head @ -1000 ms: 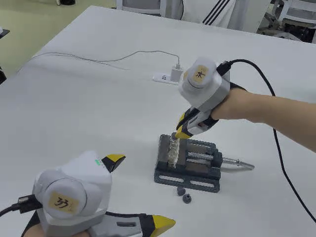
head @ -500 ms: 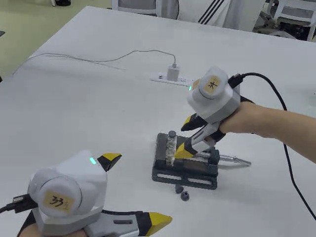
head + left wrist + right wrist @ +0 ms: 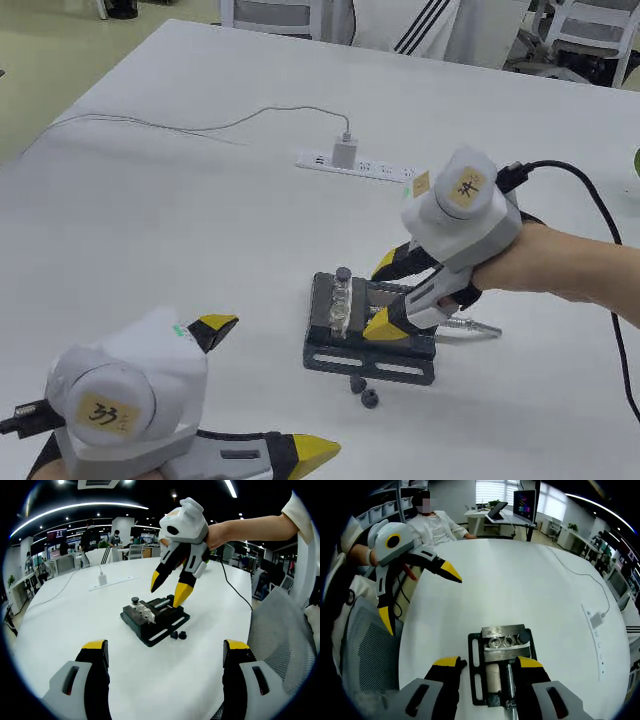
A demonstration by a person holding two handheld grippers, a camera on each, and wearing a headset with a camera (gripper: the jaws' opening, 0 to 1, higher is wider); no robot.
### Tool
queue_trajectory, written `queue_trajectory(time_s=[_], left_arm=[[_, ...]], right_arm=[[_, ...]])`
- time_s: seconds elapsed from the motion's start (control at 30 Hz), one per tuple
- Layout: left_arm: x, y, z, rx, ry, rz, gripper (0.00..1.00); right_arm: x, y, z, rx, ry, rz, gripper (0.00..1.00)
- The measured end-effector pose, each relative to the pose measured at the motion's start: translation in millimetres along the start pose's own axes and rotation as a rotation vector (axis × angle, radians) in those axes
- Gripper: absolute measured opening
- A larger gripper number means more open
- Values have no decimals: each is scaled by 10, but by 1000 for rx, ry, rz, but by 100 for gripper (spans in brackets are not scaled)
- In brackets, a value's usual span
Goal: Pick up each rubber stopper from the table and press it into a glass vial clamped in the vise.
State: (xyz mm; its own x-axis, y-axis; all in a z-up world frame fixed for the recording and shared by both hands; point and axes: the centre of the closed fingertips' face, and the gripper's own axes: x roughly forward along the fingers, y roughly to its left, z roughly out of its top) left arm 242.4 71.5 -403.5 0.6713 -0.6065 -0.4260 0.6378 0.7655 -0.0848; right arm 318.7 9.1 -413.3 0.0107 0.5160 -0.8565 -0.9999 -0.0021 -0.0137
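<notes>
The white worktop point(image 3: 150, 200) carries the vise point(image 3: 345, 358), its screw pointing right, clamping a near-to-far row of upright glass vials point(image 3: 340, 312). The far vial is capped by a dark stopper point(image 3: 343, 272). The right gripper point(image 3: 381, 297) hovers over the vise, spread wide and empty, and the left gripper point(image 3: 265, 388) (tag "33"; the right's tag is hard to read) is equally spread and empty, near left. Two loose rubber stoppers point(image 3: 370, 399) lie just beside the vise's near edge.

The white left claw point(image 3: 265, 388), its yellow-tipped black jaws spread wide and empty, is held near left. The matching right claw point(image 3: 382, 294), jaws parted and empty, angles downward from the bare forearm point(image 3: 570, 275) at right.
</notes>
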Motion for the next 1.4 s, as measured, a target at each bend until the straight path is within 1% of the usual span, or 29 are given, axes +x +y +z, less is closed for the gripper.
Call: queue_trajectory(time_s=[0.2, 0.23, 0.3, 0.37, 0.4, 0.47, 0.5, 0.57, 0.63, 0.73, 0.8, 0.9, 0.97, 1.0, 1.1, 1.3, 1.4], left_arm=[[-7, -2, -4, 1, 1, 1, 94], [-9, -1, -4, 1, 1, 2, 94], [-16, 3, -5, 0, 0, 5, 94], [-26, 8, -14, 0, 2, 6, 94], [-31, 11, -18, 1, 3, 7, 94], [-43, 22, -22, -2, 2, 11, 94], [-49, 27, -24, -4, 1, 14, 94], [-57, 31, -30, -4, 3, 15, 94], [-65, 29, -40, -1, 6, 15, 94], [-74, 39, -52, -2, 8, 18, 94], [-81, 46, -54, -5, 8, 21, 94], [-88, 47, -61, -8, 8, 23, 94], [-93, 46, -72, -11, 10, 25, 94], [-96, 46, -83, -13, 12, 25, 94], [-107, 48, -100, -17, 14, 28, 94], [-117, 54, -131, -25, 18, 32, 93], [-120, 60, -136, -27, 20, 32, 93]], right_arm=[[-12, 196, 8, -48, 2, 59, 35], [-6, 212, 5, -51, 4, 60, 35], [13, 287, -14, -75, 10, 92, 34], [39, 358, -55, -76, 31, 128, 31], [50, 373, -65, -75, 35, 135, 27], [84, 402, -72, -89, 32, 144, 26], [104, 423, -98, -97, 45, 157, 26], [139, 436, -133, -119, 62, 166, 23], [176, 448, -174, -138, 85, 177, 22], [225, 472, -174, -154, 86, 196, 17], [264, 486, -192, -166, 99, 211, 12], [318, 497, -209, -168, 108, 224, 9], [357, 491, -234, -180, 117, 224, 7], [373, 500, -257, -182, 128, 233, 5], [408, 502, -305, -204, 149, 234, 5], [463, 465, -341, -194, 158, 227, 4], [492, 466, -345, -194, 162, 233, 3]])
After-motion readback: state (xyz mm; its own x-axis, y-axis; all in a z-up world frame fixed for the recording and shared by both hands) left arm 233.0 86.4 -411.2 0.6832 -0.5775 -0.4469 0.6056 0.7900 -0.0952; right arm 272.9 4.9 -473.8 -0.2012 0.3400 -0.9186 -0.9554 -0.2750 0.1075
